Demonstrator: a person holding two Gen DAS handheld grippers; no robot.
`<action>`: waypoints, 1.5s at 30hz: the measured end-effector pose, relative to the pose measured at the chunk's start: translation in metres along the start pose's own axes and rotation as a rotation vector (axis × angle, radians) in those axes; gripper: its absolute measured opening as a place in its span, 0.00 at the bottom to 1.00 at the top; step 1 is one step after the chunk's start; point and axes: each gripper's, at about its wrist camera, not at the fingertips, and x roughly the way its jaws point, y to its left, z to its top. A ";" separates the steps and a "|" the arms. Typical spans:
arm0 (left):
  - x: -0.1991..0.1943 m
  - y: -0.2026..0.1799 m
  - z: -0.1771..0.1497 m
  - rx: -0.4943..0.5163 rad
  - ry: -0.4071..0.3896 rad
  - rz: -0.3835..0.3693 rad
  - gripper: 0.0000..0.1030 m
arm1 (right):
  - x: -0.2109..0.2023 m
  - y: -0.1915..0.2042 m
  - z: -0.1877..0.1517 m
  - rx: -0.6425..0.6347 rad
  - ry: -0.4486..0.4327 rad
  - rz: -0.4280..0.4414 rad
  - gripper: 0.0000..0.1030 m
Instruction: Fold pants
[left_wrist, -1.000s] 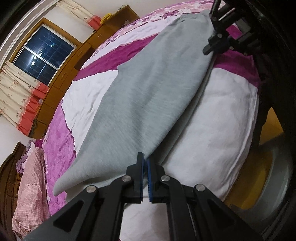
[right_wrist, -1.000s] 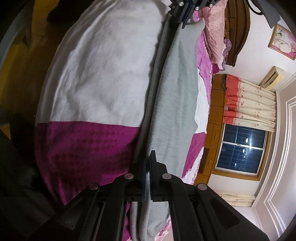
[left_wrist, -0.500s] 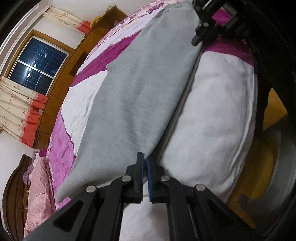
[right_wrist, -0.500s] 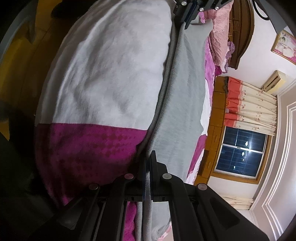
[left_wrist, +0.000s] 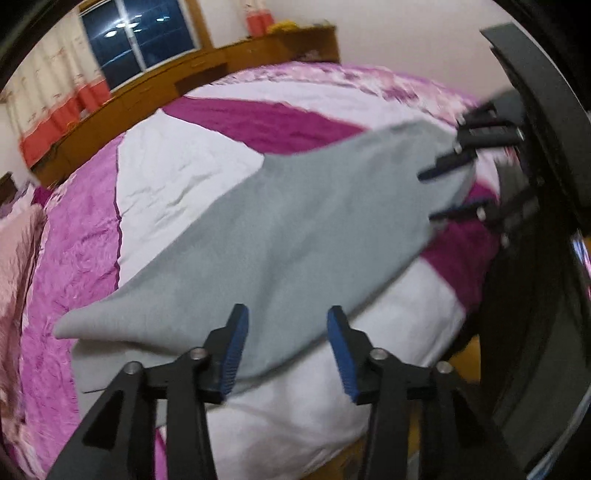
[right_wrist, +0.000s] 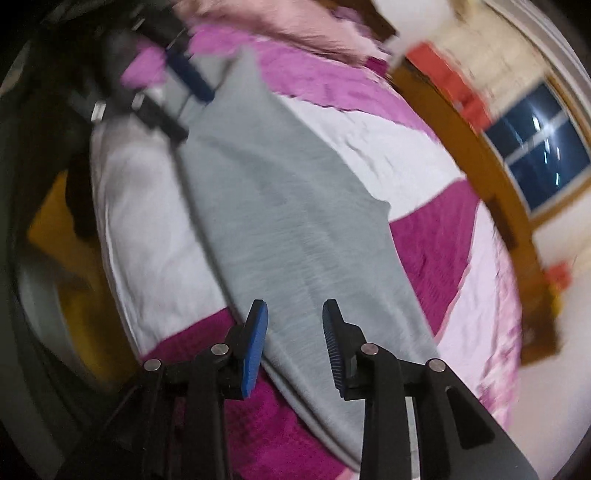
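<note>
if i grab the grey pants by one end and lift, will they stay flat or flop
Probably flop: the grey pants lie limp, following the curve of the bedspread. They look like soft knit, so likely light and not slippery. Pushed, they would probably bunch rather than slide. Both the left gripper and right gripper are opening, pads clear of the cloth.

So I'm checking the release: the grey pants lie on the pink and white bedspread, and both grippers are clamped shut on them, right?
Not shut. The grey pants do lie on the bedspread, but the left gripper and right gripper are both opening, pads clear of the cloth, as each wrist view shows.
</note>
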 end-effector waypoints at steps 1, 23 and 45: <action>0.005 -0.002 0.006 -0.029 -0.014 0.010 0.52 | 0.001 -0.005 -0.001 0.034 0.002 0.010 0.23; 0.063 -0.030 0.032 -0.202 -0.005 -0.044 0.59 | -0.031 -0.155 -0.110 0.853 -0.051 0.051 0.28; 0.068 -0.025 0.018 -0.209 0.020 -0.065 0.59 | -0.014 -0.154 -0.173 1.087 0.013 0.017 0.13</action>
